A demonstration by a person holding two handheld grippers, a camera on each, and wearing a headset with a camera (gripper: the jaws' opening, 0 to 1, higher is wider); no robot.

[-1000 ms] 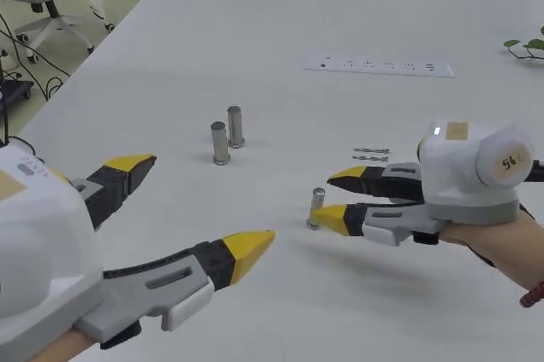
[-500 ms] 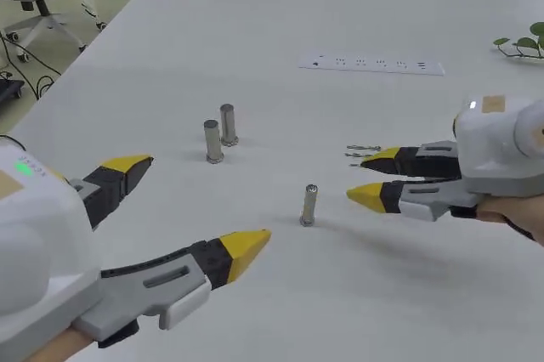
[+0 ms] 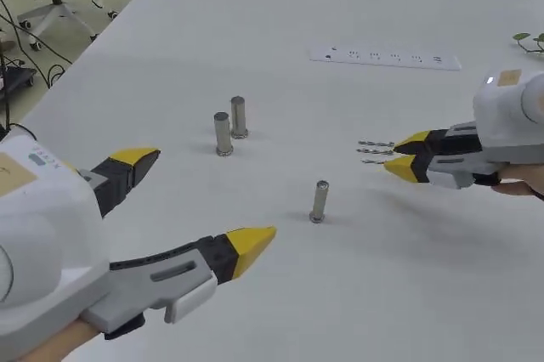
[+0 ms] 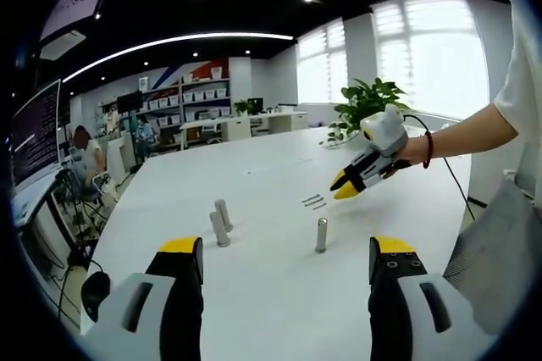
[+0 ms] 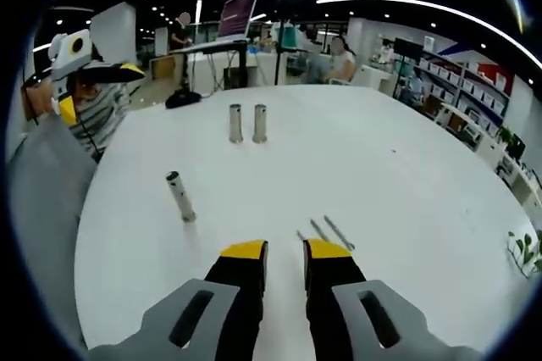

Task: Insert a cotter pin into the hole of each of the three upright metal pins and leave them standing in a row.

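White table (image 3: 255, 22), upright metal pins (image 3: 319, 200), power strip (image 3: 387, 59), shelves (image 4: 195, 94), potted plant (image 4: 368, 98)

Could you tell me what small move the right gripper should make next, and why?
Probably ease the right gripper forward and down over the cotter pins and close on one: its jaws stand slightly apart, empty, just short of them on the table.

Your wide white table (image 3: 255, 31) carries a lone upright grey metal pin (image 3: 319, 201) out on its open surface. Two more upright grey metal pins (image 3: 223, 133) stand close together, beyond that lone pin and to its left. Three thin steel cotter pins (image 3: 372, 150) lie side by side just beyond it to the right, and a long white power strip (image 3: 385, 58) lies well beyond it.
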